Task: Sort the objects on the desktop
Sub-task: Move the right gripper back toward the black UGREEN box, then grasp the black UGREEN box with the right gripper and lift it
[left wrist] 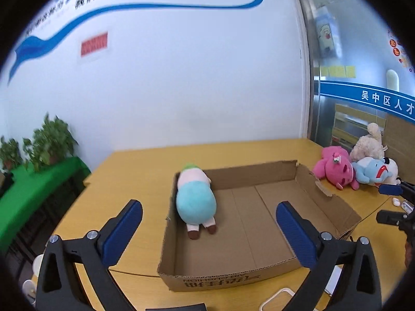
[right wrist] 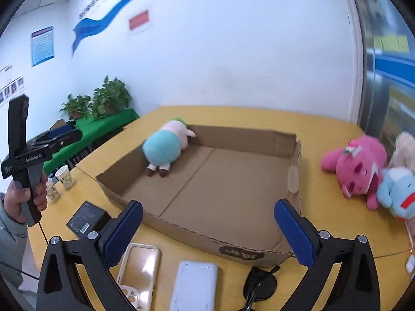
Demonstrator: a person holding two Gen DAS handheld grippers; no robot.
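Observation:
A shallow cardboard box stands on the yellow table. A light-blue and pink plush doll lies face down in its far left corner. My left gripper is open and empty above the box's near left side. My right gripper is open and empty over the box's near edge. A pink plush, a blue plush and a cream plush lie piled on the table right of the box.
In the right wrist view, a clear phone case, a white power bank, black sunglasses, a black box and paper cups lie near the table's front and left. Potted plants stand on a green-covered shelf.

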